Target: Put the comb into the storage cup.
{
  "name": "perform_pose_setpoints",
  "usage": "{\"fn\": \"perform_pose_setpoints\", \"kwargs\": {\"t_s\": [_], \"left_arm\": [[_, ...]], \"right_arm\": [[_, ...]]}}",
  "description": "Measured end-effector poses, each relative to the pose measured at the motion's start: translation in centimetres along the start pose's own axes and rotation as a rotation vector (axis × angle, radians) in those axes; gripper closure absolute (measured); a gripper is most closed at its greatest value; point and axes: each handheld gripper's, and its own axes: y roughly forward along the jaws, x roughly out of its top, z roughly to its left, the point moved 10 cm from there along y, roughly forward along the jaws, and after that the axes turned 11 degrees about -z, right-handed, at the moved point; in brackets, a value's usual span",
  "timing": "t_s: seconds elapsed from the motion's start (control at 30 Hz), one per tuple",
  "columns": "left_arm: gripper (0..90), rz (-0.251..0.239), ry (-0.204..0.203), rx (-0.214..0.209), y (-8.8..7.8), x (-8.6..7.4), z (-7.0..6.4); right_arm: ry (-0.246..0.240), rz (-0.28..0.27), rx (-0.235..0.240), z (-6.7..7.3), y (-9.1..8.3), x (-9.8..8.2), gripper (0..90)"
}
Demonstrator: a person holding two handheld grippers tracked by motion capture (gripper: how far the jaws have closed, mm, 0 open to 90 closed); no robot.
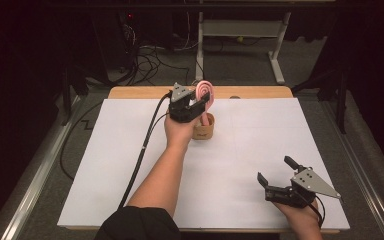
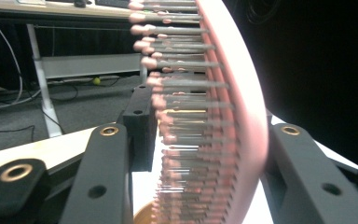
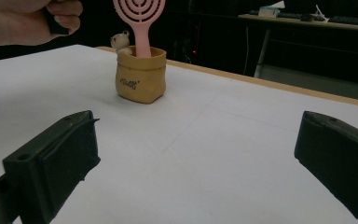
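Pink hairbrush stands between the left hand-held gripper jaws, seemingly touching

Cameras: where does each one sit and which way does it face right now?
High view: above the person's side, looking forward and down on the table; both forearms, left gripper at the brush, right gripper open.
Left gripper view: rides the left gripper, looking along its jaws, the brush between them.
Right gripper view: low over the table, facing the pouch across open jaws; the left hand at top left.
Shared: high and right gripper views both show brush standing in pouch.
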Motion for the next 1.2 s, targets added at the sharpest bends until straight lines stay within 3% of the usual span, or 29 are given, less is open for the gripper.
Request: {"fn": "perform_pose_setpoints", "kwargs": {"t_s": [0.67,1.2], "left_arm": [[53.1,0.042,0.024,0.032,-0.5,-0.1,1.4],[33.1,0.068,-0.003,0.023,-0.7,-0.3,1.7]], "right_arm": [[-0.003,-0.001,-0.002,0.1,0.0,0.1,0.2],[-0.004,0.007,0.002,0.2,0.2,-0.2,0.2]]}}
